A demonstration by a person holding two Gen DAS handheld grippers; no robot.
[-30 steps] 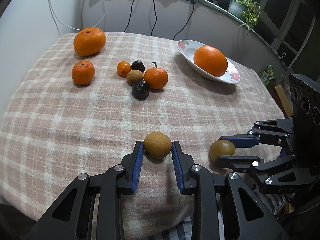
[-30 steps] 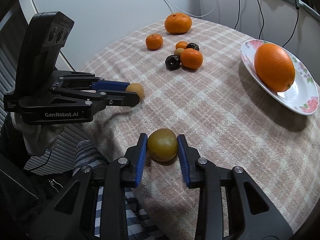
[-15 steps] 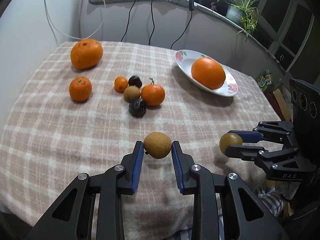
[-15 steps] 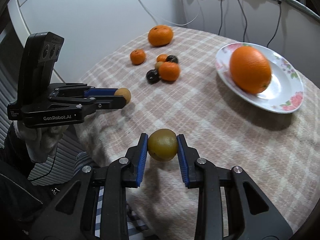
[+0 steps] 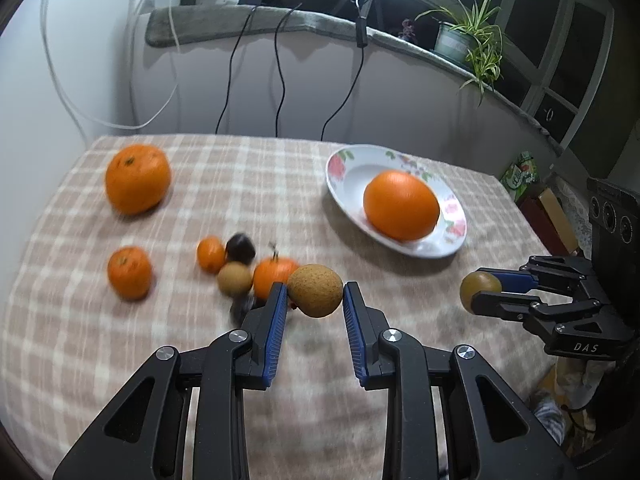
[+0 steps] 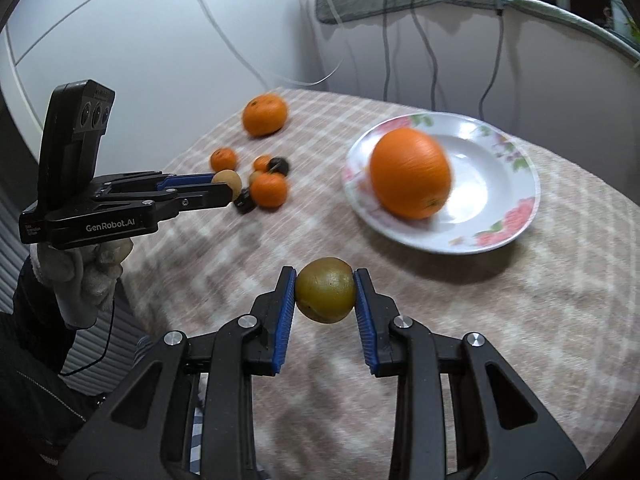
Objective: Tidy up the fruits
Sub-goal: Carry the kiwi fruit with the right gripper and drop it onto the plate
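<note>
My left gripper (image 5: 315, 294) is shut on a tan rough-skinned fruit (image 5: 315, 290) and holds it in the air above the checked tablecloth (image 5: 280, 184). My right gripper (image 6: 325, 291) is shut on a green-brown round fruit (image 6: 325, 290), also lifted. Each gripper shows in the other's view: the right one (image 5: 480, 292) at the table's right edge, the left one (image 6: 228, 184) near the fruit cluster. A flowered white plate (image 6: 492, 184) holds a large orange (image 6: 410, 172). A cluster of small oranges and dark fruits (image 5: 236, 260) lies mid-table.
A large mandarin (image 5: 138, 178) and a smaller one (image 5: 129, 272) lie at the table's left. Cables hang down the wall behind the table. A potted plant (image 5: 466, 40) stands on the ledge at the back right.
Both grippers have risen off the cloth with their fruits and moved forward toward the plate and the fruit cluster. Both stay shut.
</note>
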